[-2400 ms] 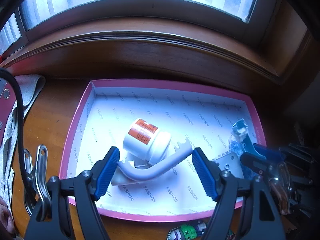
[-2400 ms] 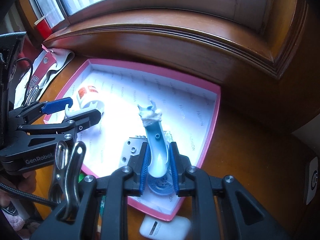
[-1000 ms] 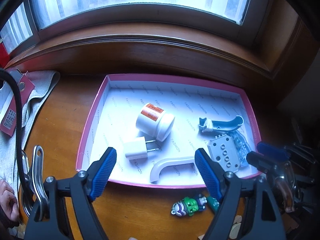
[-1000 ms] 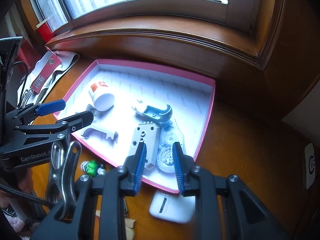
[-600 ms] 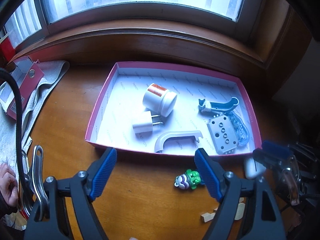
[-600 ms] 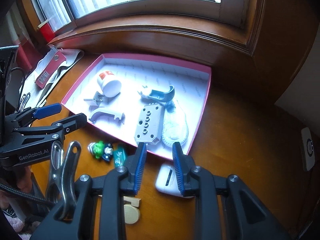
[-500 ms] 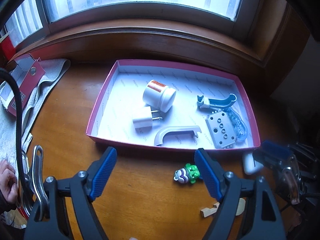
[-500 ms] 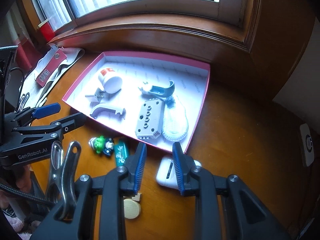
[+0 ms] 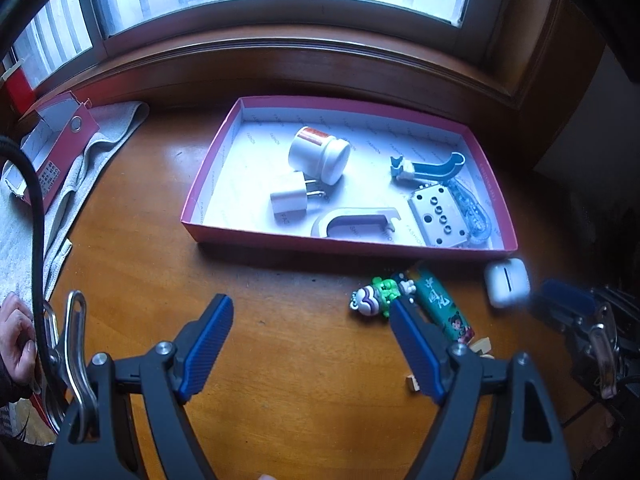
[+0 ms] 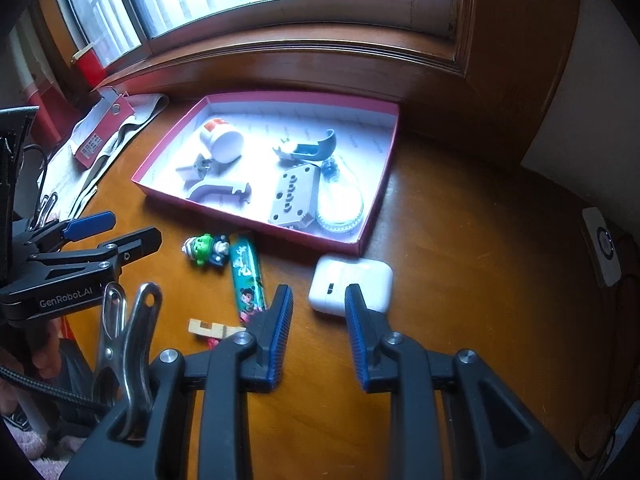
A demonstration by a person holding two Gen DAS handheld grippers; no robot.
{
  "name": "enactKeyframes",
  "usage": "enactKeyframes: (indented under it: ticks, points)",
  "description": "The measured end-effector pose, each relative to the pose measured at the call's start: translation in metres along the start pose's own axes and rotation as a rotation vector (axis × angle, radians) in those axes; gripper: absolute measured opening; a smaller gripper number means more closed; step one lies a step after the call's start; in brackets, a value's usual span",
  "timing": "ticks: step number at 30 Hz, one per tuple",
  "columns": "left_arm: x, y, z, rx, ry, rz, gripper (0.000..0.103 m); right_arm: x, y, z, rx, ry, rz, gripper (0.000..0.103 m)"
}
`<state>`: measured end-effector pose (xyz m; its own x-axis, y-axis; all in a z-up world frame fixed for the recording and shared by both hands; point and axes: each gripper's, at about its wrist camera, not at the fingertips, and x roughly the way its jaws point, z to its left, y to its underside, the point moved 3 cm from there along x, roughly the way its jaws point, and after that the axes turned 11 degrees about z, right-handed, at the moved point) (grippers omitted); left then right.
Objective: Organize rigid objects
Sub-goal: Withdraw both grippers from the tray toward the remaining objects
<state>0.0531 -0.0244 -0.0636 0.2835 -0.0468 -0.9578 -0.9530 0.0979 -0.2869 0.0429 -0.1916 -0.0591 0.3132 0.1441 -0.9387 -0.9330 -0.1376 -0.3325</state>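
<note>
A pink box (image 9: 348, 248) (image 10: 256, 220) on the wooden table holds a white jar (image 9: 318, 154), a charger plug (image 9: 290, 200), a white hook (image 9: 352, 220), a blue clip (image 9: 428, 166) (image 10: 312, 148), a grey block (image 10: 292, 196) and a clear tape dispenser (image 10: 340, 204). In front of the box lie a green toy figure (image 9: 376, 298) (image 10: 204, 250), a green lighter (image 10: 246, 276) and a white earbud case (image 9: 506, 282) (image 10: 352, 280). My left gripper (image 9: 310, 308) hangs wide open over bare table, its right finger beside the toy. My right gripper (image 10: 319, 292) stands narrowly open and empty, tips just short of the case.
A grey cloth (image 9: 100, 148) with a red card package (image 9: 52, 152) lies left of the box. Small wooden pieces (image 10: 208, 330) sit near the lighter. A white wall device (image 10: 604, 244) is at far right. The window sill runs behind the box. A hand (image 9: 16, 336) shows at left.
Both grippers have drawn back from the box toward the table's near side. The right one let go of the blue clip, now lying in the box. The toy, lighter and case came into view.
</note>
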Motion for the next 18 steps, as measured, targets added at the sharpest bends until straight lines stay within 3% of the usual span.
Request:
enactKeyframes:
  ticks: [10,18]
  points:
    - [0.010,0.014,-0.010,0.031,0.012,0.034,0.084,0.006,0.021,-0.010,0.042,0.009,0.030,0.029]
    - [0.021,0.018,-0.021,0.048,0.028,0.065,0.084,0.016,0.024,-0.010,0.047,0.030,0.061,0.036]
